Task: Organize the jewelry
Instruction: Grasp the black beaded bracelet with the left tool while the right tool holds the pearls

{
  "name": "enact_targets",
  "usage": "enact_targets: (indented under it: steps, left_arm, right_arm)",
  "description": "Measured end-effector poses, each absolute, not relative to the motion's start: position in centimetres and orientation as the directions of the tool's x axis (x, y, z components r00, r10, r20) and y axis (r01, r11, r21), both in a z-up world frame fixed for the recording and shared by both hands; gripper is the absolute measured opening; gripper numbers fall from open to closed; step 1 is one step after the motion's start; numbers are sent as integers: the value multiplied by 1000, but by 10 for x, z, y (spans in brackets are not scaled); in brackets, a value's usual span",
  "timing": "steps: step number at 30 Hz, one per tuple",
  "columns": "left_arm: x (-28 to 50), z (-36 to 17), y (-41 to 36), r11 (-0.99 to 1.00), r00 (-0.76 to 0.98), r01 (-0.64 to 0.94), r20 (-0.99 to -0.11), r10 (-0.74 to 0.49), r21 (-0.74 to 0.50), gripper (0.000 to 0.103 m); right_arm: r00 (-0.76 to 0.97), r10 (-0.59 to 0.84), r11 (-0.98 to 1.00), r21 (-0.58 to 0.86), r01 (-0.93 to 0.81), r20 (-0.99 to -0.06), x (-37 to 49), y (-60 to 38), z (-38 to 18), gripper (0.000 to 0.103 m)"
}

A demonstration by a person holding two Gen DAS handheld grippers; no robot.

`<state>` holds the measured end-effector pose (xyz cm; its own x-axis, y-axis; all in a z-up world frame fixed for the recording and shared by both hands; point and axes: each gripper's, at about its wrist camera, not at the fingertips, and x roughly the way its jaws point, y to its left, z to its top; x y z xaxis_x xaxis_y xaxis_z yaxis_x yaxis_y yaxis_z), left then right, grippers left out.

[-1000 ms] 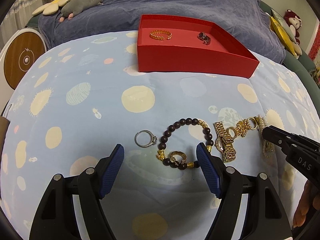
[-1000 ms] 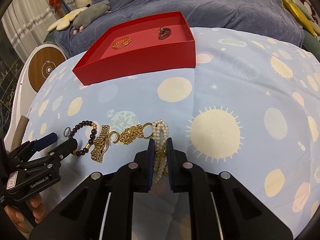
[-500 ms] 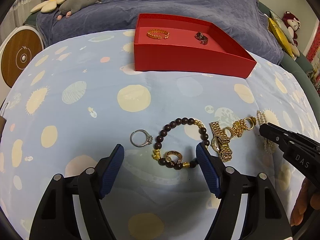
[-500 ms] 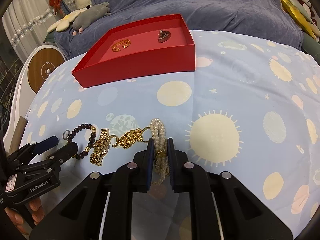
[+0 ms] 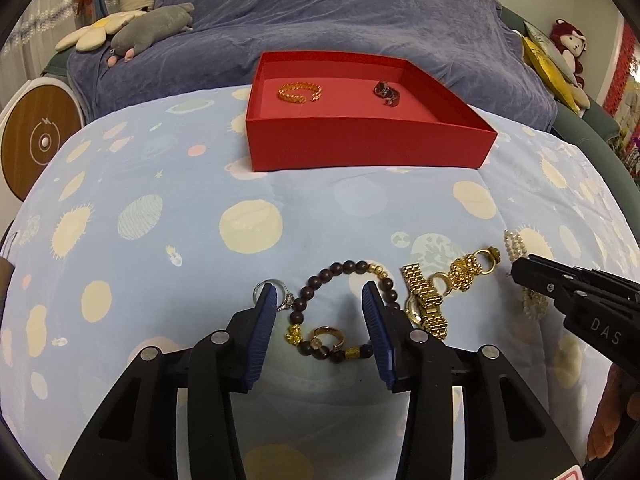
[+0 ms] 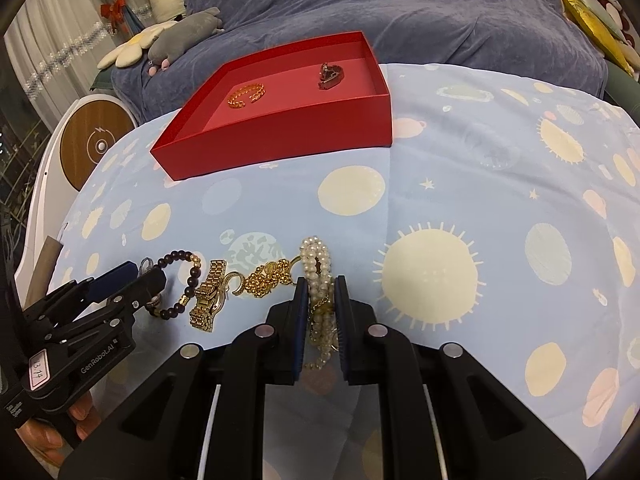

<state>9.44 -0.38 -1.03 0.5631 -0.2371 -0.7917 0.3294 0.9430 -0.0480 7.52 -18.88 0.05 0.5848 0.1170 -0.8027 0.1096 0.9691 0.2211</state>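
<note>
A red box (image 5: pixel 368 148) (image 6: pixel 288 136) holds a gold bangle (image 5: pixel 300 92) and a dark ring (image 5: pixel 387 92). On the blue spotted cloth lie a silver ring (image 5: pixel 276 286), a dark bead bracelet (image 5: pixel 344 272), a small gold ring (image 5: pixel 328 334), a gold watch (image 5: pixel 424 304) and a gold chain piece (image 5: pixel 468 272). My left gripper (image 5: pixel 320 300) is open, its jaws around the bead bracelet. My right gripper (image 6: pixel 320 286) is shut on a pearl bracelet (image 6: pixel 316 256), low over the cloth.
A dark blue blanket (image 5: pixel 340 12) lies behind the box. Plush toys (image 5: pixel 152 28) sit at the back left. A round wooden disc (image 5: pixel 36 144) stands at the left edge. The person's hand (image 6: pixel 48 436) holds the left gripper.
My left gripper has moved forward over the bead bracelet and its jaws have narrowed. My right gripper stays shut on the pearl bracelet and has drawn it slightly back.
</note>
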Motion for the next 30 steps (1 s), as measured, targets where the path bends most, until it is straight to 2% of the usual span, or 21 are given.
enact_targets:
  steps: [8, 10, 12, 15, 19, 21, 30]
  left_arm:
    - [108, -24, -10, 948, 552, 317, -808, -206, -25, 41]
    - [107, -25, -13, 944, 564, 329, -801, -199, -3, 35]
    - [103, -25, -16, 938, 570, 346, -797, -201, 11, 23]
    - [100, -25, -20, 930, 572, 368, -793, -208, 21, 14]
    - [96, -22, -22, 923, 575, 384, -788, -219, 23, 10]
    - [96, -18, -21, 921, 567, 391, -786, -245, -5, 5]
    - [97, -2, -7, 919, 551, 381, -773, -314, -101, 5]
  right_arm:
    - [582, 123, 969, 223, 103, -804, 75, -187, 1, 13]
    - [580, 123, 969, 223, 104, -805, 75, -187, 1, 13]
    - [580, 125, 969, 225, 103, -805, 75, -187, 1, 13]
    - [580, 125, 969, 225, 103, -805, 75, -187, 1, 13]
    - [582, 125, 968, 227, 105, -804, 75, -187, 2, 13]
    - [584, 125, 968, 228, 106, -802, 75, -188, 2, 13]
    - [587, 125, 968, 227, 104, -800, 73, -188, 3, 13]
